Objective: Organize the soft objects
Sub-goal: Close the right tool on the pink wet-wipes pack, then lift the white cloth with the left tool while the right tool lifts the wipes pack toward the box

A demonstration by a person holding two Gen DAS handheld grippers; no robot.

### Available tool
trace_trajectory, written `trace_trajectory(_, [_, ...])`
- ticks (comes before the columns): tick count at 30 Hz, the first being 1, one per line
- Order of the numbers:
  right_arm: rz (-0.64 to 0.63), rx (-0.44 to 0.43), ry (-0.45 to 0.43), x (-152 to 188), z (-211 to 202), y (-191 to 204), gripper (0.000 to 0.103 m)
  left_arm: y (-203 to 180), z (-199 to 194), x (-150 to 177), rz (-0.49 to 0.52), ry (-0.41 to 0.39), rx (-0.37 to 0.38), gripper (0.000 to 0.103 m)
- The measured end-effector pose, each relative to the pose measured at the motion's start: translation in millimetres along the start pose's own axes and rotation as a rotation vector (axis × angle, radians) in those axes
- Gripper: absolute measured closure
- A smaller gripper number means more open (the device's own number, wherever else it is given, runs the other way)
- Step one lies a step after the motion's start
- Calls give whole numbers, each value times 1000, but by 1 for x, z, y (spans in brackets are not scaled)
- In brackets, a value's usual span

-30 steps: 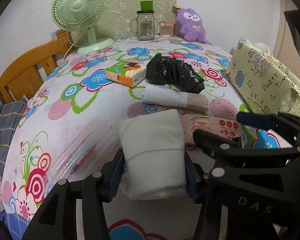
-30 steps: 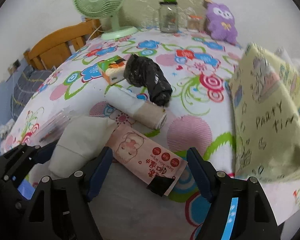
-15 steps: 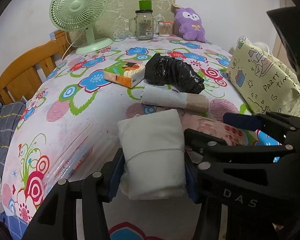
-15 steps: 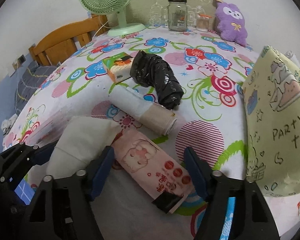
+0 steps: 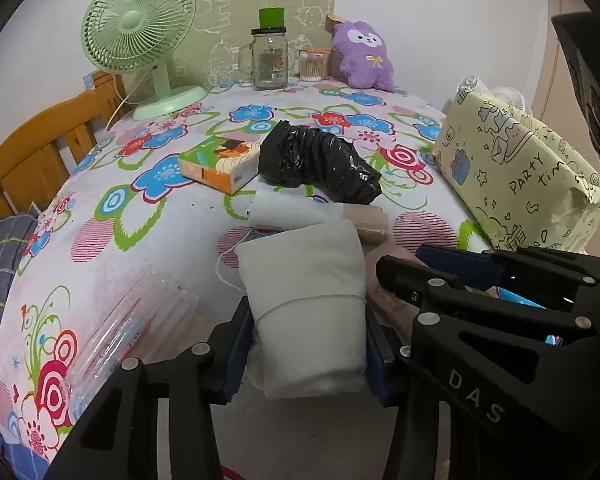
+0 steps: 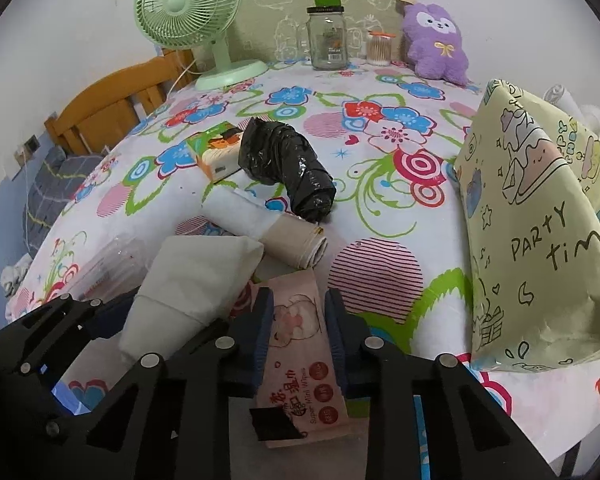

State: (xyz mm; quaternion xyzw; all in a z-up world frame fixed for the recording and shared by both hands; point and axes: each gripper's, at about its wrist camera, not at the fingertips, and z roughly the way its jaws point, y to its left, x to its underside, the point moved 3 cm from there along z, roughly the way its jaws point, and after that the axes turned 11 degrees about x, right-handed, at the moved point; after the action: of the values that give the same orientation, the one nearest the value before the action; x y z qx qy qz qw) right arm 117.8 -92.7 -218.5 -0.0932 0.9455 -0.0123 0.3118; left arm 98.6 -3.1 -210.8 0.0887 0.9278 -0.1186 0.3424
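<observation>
Right gripper point(image 6: 298, 334) jaws just closed in onto the pink wipes pack point(image 6: 300, 360), now pinched at the table's near edge, left gripper point(image 5: 306, 354) clamping the folded white cloth point(image 5: 304, 304) beside it, wipes print readable only from the right wrist.

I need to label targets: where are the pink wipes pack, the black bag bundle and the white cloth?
pink wipes pack point(image 6: 300, 332): right wrist view, printed face.
black bag bundle point(image 6: 284, 164): right wrist view, middle.
white cloth point(image 5: 308, 300): left wrist view, middle.
</observation>
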Motion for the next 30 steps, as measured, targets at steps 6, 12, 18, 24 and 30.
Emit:
trace_trajectory(6, [38,-43,14,4,-3,-4,33,3,-6,7,5,8,-15,53])
trace_trajectory(12, [-13,11,29,11,0,5,41,1,-8,14,19,18,-22,53])
trace_trajectory(18, [-7,55,28,9,1,2,62,1,-9,12,3,13,-9,54])
trace_trajectory(24, [7,50,11,4,-9,0,62,-2,-14,4,1,-6,-1,56])
trace_trajectory(30, [22,65,-27,-10,-25,-6,62,-8,-25,-13,12,-47,11,56])
